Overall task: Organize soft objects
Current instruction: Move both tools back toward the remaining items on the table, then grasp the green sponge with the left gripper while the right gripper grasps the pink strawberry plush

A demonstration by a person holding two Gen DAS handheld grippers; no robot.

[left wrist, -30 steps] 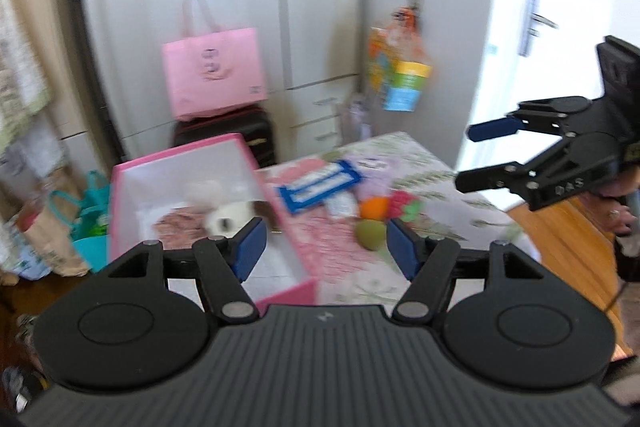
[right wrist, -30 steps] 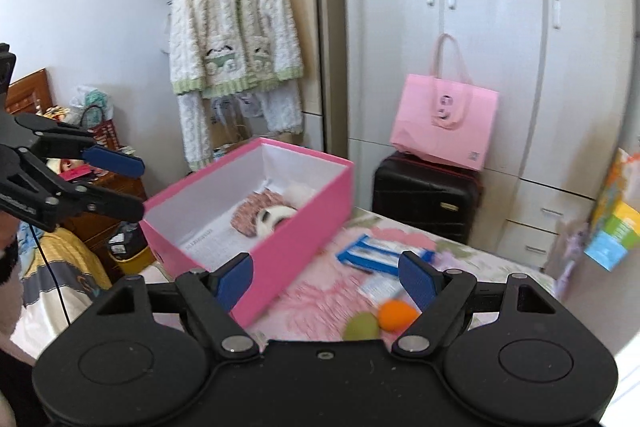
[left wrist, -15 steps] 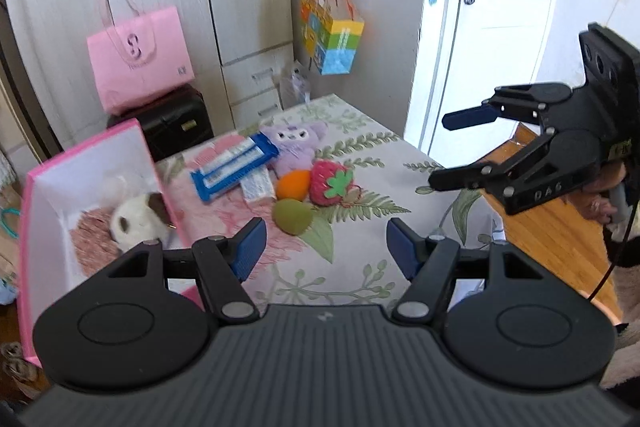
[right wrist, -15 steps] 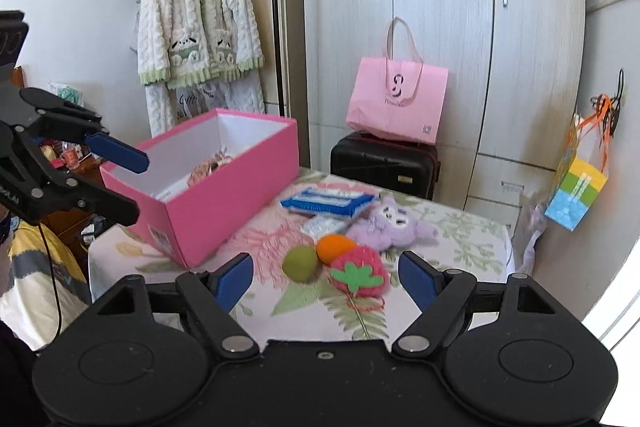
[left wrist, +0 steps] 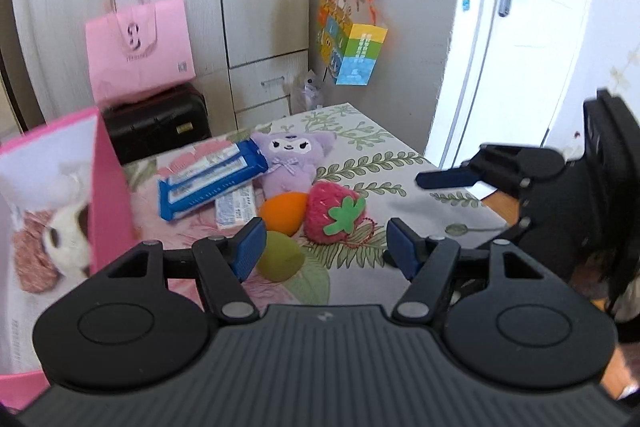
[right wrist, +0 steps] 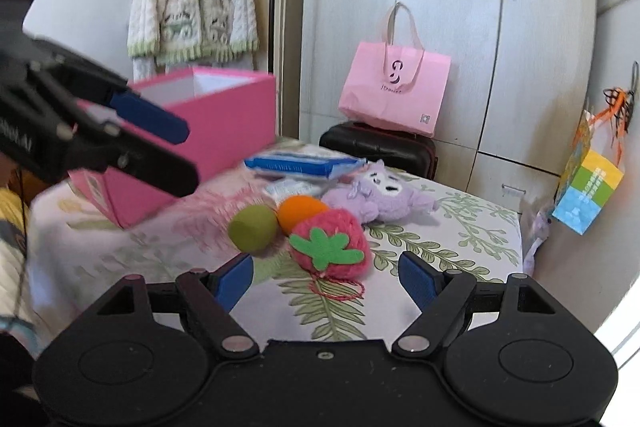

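Note:
A pink strawberry plush (left wrist: pixel 334 213) (right wrist: pixel 328 243), an orange foam egg (left wrist: pixel 282 213) (right wrist: pixel 300 211), a green foam egg (left wrist: pixel 278 261) (right wrist: pixel 252 223) and a purple plush (left wrist: pixel 290 159) (right wrist: pixel 384 197) lie clustered on the floral table (left wrist: pixel 400 167). My left gripper (left wrist: pixel 326 247) (right wrist: pixel 176 151) is open and empty, low over the green egg and the strawberry. My right gripper (right wrist: pixel 326 279) (left wrist: pixel 440 203) hovers just short of the strawberry. Its jaws are closing slightly with nothing between the pads.
An open pink box (left wrist: pixel 108 187) (right wrist: pixel 224 123) holding plush toys stands at the table's left. A blue packet (left wrist: pixel 212 179) and a small white packet (left wrist: pixel 236 205) lie beside it. A black suitcase (right wrist: pixel 380 147) with a pink bag stands behind, and a door (left wrist: pixel 520 27) to the right.
Both grippers have come down toward the table, and the toys look larger and nearer. The left view has swung from the pink box to the toy cluster.

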